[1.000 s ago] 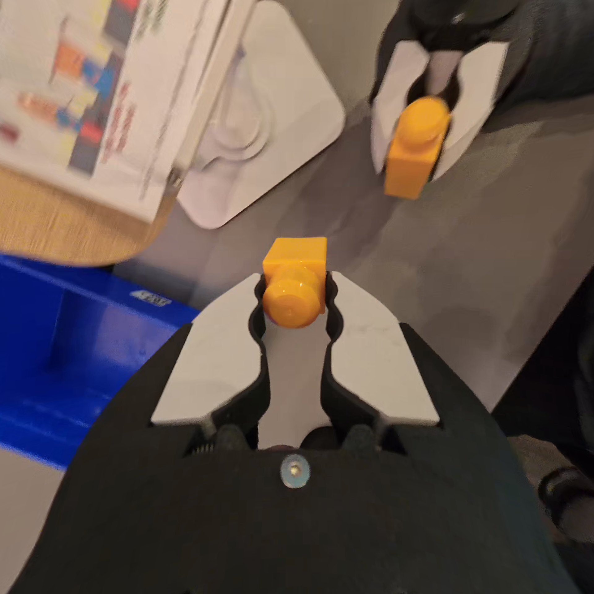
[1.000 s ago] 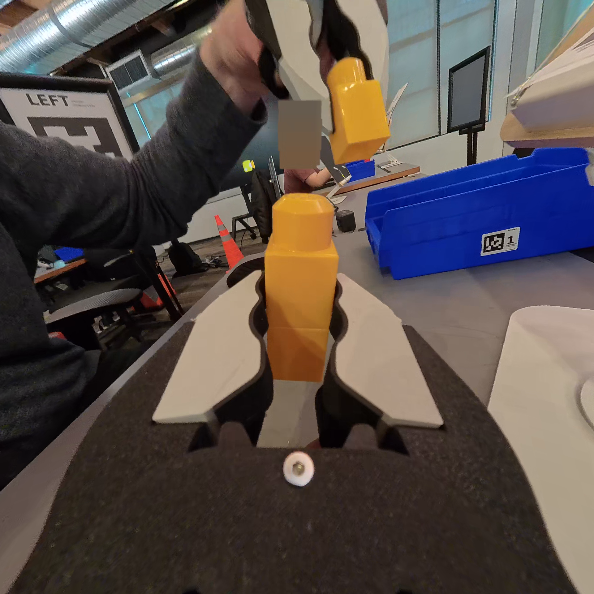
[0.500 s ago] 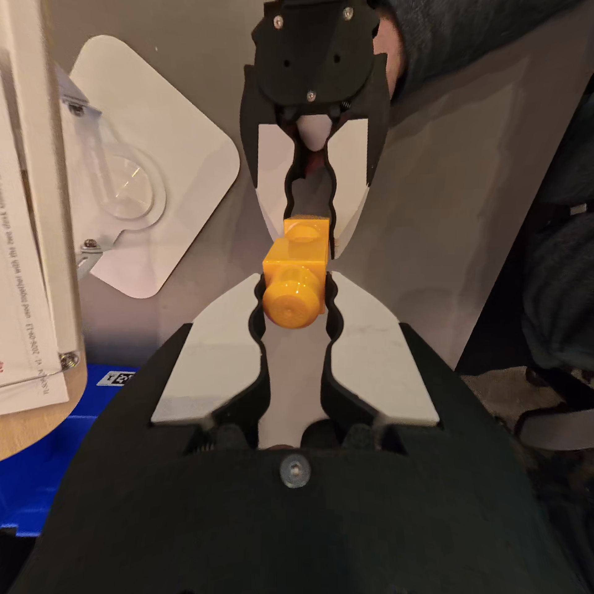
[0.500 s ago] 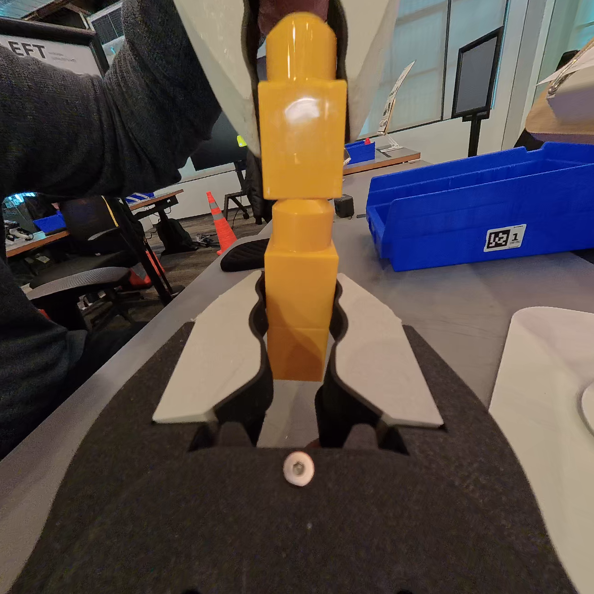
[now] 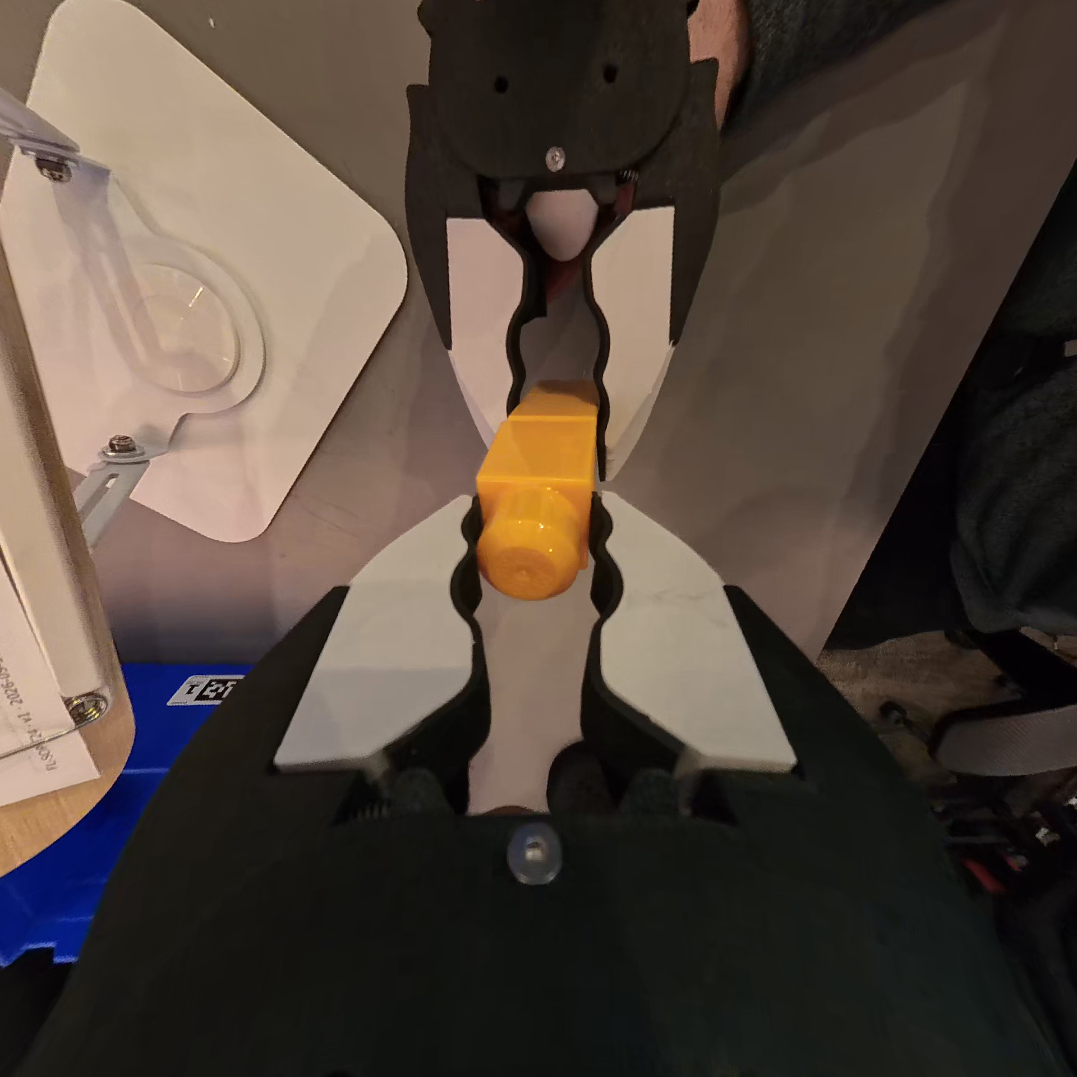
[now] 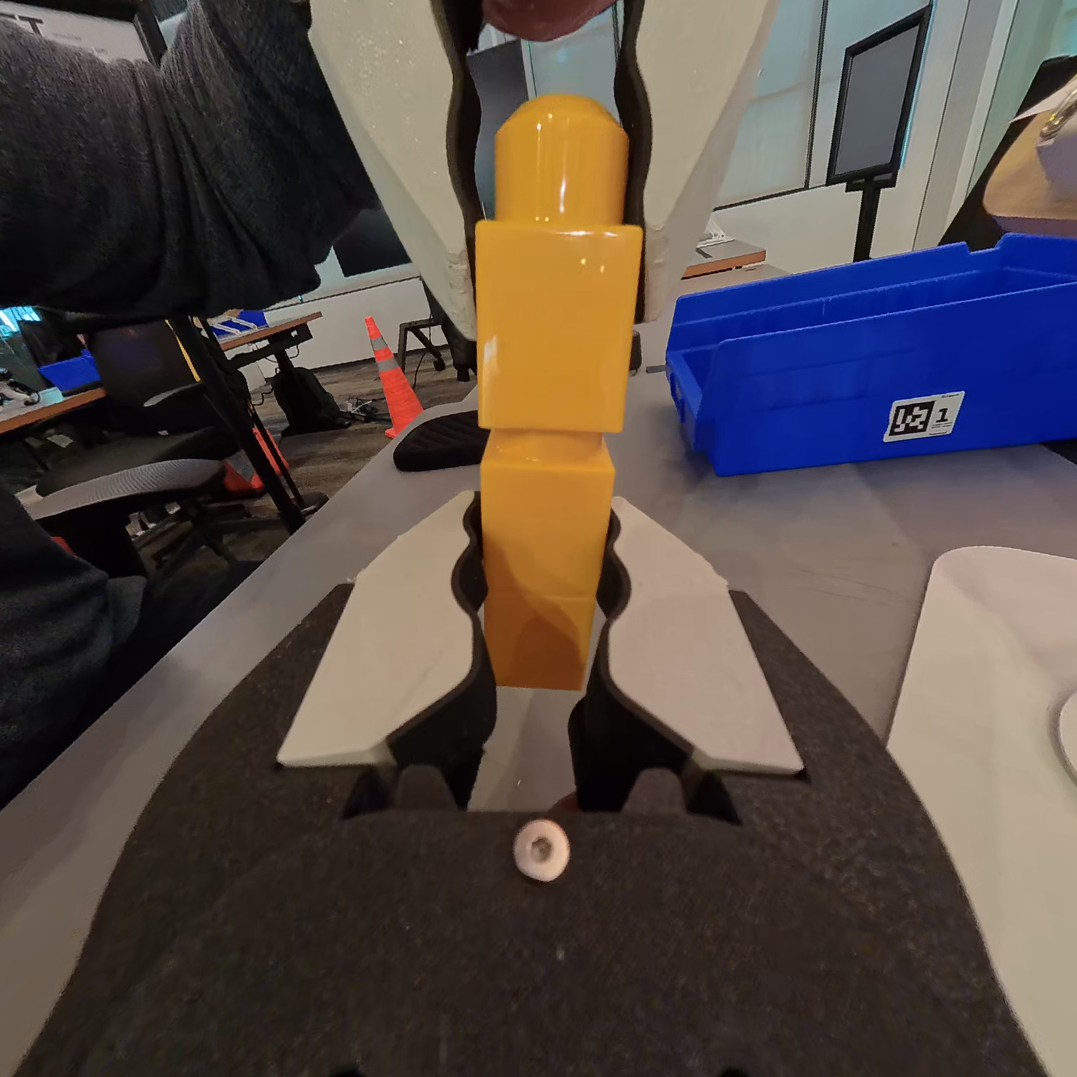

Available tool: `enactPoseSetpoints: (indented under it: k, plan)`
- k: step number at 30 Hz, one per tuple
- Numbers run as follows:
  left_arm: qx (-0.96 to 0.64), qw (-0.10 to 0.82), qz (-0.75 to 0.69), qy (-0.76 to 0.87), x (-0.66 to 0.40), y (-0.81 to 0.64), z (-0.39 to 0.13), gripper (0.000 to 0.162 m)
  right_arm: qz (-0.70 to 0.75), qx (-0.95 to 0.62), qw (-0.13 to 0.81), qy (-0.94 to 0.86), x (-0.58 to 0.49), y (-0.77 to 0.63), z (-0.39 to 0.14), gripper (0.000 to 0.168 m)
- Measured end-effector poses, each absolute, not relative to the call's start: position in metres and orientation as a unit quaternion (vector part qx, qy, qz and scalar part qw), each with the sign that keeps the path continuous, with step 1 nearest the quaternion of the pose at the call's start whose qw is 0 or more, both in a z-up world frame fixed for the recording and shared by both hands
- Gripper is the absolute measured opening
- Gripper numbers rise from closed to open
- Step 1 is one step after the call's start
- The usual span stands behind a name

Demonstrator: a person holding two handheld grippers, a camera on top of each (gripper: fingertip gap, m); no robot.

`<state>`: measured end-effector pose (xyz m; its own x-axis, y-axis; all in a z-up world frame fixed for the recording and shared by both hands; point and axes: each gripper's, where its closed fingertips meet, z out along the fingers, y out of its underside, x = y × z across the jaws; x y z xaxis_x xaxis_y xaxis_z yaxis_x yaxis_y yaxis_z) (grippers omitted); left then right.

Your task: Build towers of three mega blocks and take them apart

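Observation:
Three orange mega blocks form one tower above the grey table. My right gripper (image 6: 545,513) is shut on the tower's two lower blocks (image 6: 545,536). My left gripper (image 6: 556,280) comes from above, shut on the top block (image 6: 553,326) at its stud and upper sides. The top block sits on the middle block's stud, with a thin strip of stud showing between them. In the left wrist view my left gripper (image 5: 533,501) holds the top block (image 5: 536,460) stud-end toward the camera, and the right gripper (image 5: 553,431) faces it, around the lower blocks (image 5: 553,402).
A blue bin (image 6: 874,361) stands on the table at the right, also in the left wrist view (image 5: 58,874). A white base pad (image 5: 233,291) with a clear stand lies beside the tower. A wooden board with papers (image 5: 35,583) is at left. The table edge (image 5: 874,524) runs at right. My hands' fingertips stand some 5 centimetres from each other.
My left gripper has brought its orange block from apart and above down onto the two-block stack in my right gripper. The gap between the blocks has closed.

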<state>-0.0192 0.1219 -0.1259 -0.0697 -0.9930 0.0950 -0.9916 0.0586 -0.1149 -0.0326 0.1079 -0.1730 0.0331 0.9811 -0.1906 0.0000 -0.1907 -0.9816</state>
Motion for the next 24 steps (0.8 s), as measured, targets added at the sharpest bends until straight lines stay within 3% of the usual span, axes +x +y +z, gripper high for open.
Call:
enactPoseSetpoints:
  k: [24]
  plan:
    - [-0.683,-0.007,-0.063,0.728,-0.026,0.118,-0.14,0.034,0.525,-0.567,0.444,-0.454,-0.036,0.106,-0.18,0.034]
